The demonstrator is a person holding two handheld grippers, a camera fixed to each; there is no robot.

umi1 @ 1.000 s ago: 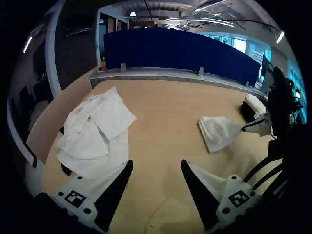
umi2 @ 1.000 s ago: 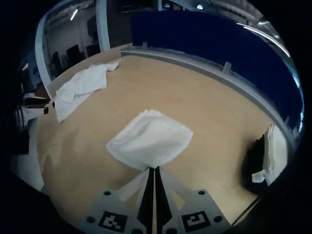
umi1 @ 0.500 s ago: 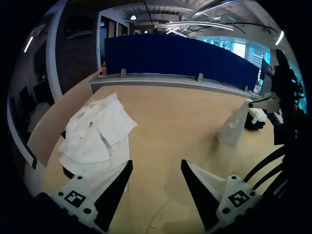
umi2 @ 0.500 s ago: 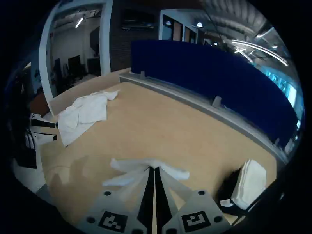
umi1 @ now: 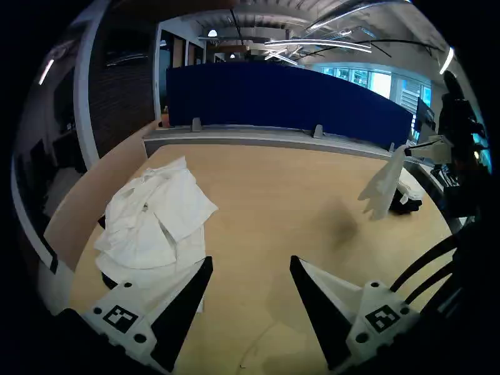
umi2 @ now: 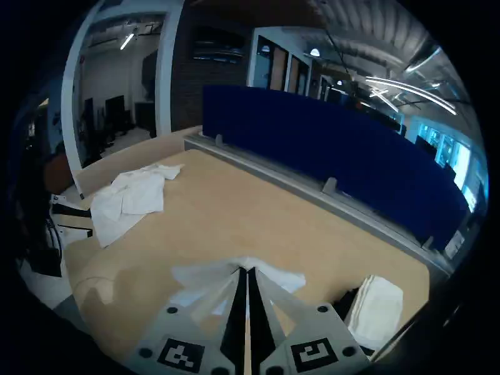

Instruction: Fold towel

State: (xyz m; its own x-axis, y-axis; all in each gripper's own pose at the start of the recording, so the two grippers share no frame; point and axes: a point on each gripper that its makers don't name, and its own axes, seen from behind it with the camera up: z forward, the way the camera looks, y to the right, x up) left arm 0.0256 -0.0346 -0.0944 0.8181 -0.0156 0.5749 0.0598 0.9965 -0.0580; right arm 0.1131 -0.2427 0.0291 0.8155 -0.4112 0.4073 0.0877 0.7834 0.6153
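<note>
My right gripper (umi2: 245, 270) is shut on a folded white towel (umi2: 275, 278), which hangs from its fingertips above the wooden table (umi2: 219, 206). In the left gripper view the same towel (umi1: 382, 185) dangles in the air at the far right, pinched by the right gripper (umi1: 407, 151). My left gripper (umi1: 250, 265) stands open over the near table edge, nothing between its fingers. A heap of unfolded white towels (umi1: 153, 215) lies at the table's left, seen also as the heap (umi2: 131, 195) in the right gripper view.
A stack of folded white towels (umi2: 377, 310) rests on a black holder at the table's right corner, also visible as the stack (umi1: 407, 187). A blue partition (umi1: 281, 94) runs along the far edge. A black chair back (umi1: 437, 269) stands near right.
The right gripper has lifted the folded towel off the table and carried it up and to the right, toward the folded stack. The left gripper has stayed in place, open.
</note>
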